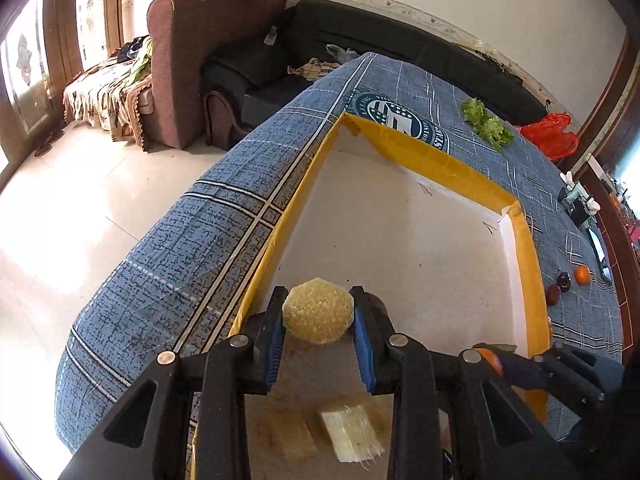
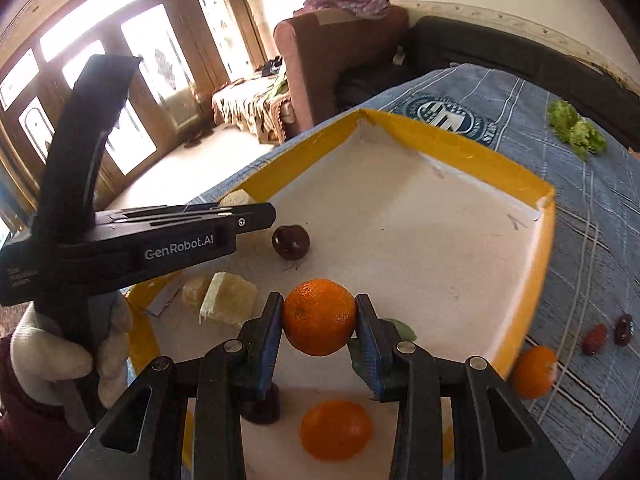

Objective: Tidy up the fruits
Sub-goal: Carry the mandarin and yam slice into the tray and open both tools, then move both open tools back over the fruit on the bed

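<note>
My left gripper point(image 1: 318, 316) is shut on a pale yellow sugarcane piece point(image 1: 318, 310) and holds it above the near left part of the white tray with yellow rim point(image 1: 420, 152). Two more cane pieces point(image 1: 352, 428) lie in the tray below it. My right gripper point(image 2: 320, 322) is shut on an orange point(image 2: 320, 322) above the tray point(image 2: 400, 216). Another orange point(image 2: 335, 429) and a dark plum point(image 2: 291, 241) lie in the tray. The left gripper body point(image 2: 132, 240) shows at the left of the right wrist view.
An orange point(image 2: 534, 370), a red date point(image 2: 595, 338) and a dark fruit point(image 2: 623, 328) lie on the blue plaid cloth point(image 2: 592, 208) right of the tray. Lettuce point(image 1: 486, 124) lies at the far side. Sofas point(image 1: 188, 72) stand beyond the table's left edge.
</note>
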`<move>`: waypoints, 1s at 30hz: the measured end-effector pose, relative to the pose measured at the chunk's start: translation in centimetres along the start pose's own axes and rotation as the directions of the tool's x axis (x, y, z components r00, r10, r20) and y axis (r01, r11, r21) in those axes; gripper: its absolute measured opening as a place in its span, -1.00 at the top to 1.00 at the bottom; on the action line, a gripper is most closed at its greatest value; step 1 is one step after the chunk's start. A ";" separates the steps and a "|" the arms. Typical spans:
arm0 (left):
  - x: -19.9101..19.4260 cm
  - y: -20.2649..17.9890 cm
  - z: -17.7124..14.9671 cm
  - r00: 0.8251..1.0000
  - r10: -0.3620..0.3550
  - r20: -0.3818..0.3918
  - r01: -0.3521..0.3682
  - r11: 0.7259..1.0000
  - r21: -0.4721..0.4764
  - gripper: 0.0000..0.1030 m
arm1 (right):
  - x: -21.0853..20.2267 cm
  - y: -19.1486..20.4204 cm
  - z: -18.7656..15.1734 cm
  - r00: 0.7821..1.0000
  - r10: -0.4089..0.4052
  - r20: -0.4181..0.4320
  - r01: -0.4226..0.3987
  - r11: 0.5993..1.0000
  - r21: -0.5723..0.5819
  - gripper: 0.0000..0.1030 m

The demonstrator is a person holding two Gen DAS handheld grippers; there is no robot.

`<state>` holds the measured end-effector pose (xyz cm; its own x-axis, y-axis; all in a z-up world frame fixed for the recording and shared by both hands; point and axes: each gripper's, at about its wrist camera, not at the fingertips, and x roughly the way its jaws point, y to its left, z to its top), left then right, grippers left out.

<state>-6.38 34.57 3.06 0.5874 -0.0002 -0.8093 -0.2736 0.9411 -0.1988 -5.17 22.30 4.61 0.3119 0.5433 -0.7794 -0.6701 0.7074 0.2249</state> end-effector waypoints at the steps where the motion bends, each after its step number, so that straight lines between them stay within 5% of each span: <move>1: 0.0 0.1 0.0 1.000 -0.003 -0.002 0.003 1.000 -0.006 0.42 | 0.3 0.0 0.0 1.000 -0.001 -0.009 0.001 1.000 -0.002 0.22; 11: -1.9 0.1 -0.6 0.999 -0.043 0.025 0.043 0.998 -0.035 0.10 | -0.1 0.3 0.0 1.000 0.004 0.005 -0.004 1.000 -0.012 0.19; 18: -6.6 -1.5 -1.6 0.991 -0.085 0.105 0.091 0.994 -0.063 -0.57 | -5.2 -1.4 -1.2 0.995 0.002 0.105 -0.006 0.999 0.043 0.09; 25: -10.2 -5.6 -3.9 0.971 -0.185 0.149 0.192 0.981 -0.034 -0.63 | -12.5 -6.8 -4.6 0.973 -0.109 0.204 0.074 0.982 0.173 -0.06; 30: -10.9 -8.8 -5.8 0.966 -0.193 0.170 0.197 0.980 -0.003 -0.63 | -16.9 -12.8 -8.5 0.949 -0.233 0.214 0.160 0.937 0.312 -0.10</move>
<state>-14.83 24.36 10.44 0.7500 -0.1246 -0.6496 -0.1548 0.9218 -0.3554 -7.55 0.19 9.98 0.5960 0.4472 -0.6670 -0.3678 0.8903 0.2683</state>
